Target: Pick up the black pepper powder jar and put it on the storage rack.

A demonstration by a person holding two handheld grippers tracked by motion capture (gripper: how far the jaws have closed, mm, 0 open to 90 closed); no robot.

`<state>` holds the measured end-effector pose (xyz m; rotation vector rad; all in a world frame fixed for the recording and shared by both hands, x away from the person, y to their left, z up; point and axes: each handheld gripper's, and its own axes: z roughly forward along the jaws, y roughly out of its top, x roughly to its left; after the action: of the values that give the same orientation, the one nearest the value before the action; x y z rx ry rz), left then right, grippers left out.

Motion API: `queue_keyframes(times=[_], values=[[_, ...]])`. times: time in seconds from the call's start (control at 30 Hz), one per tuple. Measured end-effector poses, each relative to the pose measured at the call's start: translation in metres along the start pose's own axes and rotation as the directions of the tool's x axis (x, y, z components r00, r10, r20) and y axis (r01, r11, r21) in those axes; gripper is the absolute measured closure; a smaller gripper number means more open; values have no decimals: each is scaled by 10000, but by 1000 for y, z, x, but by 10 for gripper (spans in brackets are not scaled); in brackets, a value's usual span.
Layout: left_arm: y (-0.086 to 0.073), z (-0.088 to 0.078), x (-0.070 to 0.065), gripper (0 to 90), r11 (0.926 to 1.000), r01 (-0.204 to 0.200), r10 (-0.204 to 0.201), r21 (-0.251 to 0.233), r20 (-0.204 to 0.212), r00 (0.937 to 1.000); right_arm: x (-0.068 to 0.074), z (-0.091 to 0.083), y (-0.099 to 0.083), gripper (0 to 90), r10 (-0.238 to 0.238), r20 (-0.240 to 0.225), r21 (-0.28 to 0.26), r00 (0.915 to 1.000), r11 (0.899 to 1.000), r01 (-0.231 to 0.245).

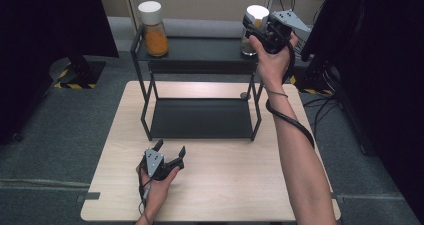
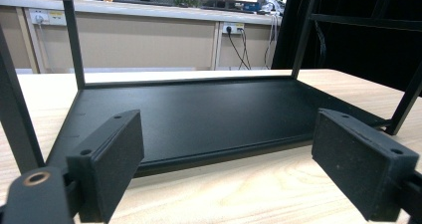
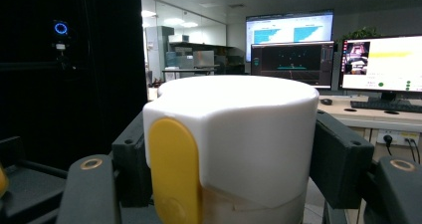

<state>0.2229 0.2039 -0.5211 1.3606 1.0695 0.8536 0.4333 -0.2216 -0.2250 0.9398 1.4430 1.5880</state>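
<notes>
Nearest the high camera, the left gripper (image 1: 172, 154) rests low on the wooden table (image 1: 230, 190), held in the person's left hand (image 1: 156, 182), its jaws spread wide with nothing between them. In the left gripper view its two black pads (image 2: 112, 162) stand well apart, framing bare tabletop and the front edge of the lower shelf (image 2: 199, 117) of a black metal rack (image 1: 200, 85). That rack stands on the far half of the table, between the two grippers; its thin uprights rise on either side of the lower shelf.

At the far right corner of the rack, the right gripper (image 1: 256, 21) is clamped on the white lid (image 3: 234, 134) of a jar (image 1: 254, 27). In the right gripper view the pads press against both sides of the lid, and a yellow tab (image 3: 174, 169) on the lid faces the camera. From above, the jar is at the right end of the rack's upper shelf (image 1: 200, 49); whether its base touches the shelf I cannot tell. The right hand (image 1: 272, 60) and forearm reach over the table's right side, with the gripper's cable looping beside the wrist.

A second jar (image 1: 152, 29), white-capped and holding orange contents, stands at the left end of the same upper shelf, well apart from the held one. Monitors (image 3: 380, 64) glow on a desk behind the held jar.
</notes>
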Motion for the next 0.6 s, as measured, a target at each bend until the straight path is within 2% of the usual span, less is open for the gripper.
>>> queue_keyframes(times=[0.33,0.5,0.6], values=[[0,0,0,124,10000,-37,37,13,7,10000,-1,0,-4,298,-172,-184,-50,9997,9998,171],[0,0,0,124,10000,-13,13,-27,4,10000,-1,0,0,205,-120,-214,127,9997,9998,123],[0,0,0,124,10000,-56,56,-15,7,10000,0,-3,3,161,-267,-177,243,9995,9993,272]])
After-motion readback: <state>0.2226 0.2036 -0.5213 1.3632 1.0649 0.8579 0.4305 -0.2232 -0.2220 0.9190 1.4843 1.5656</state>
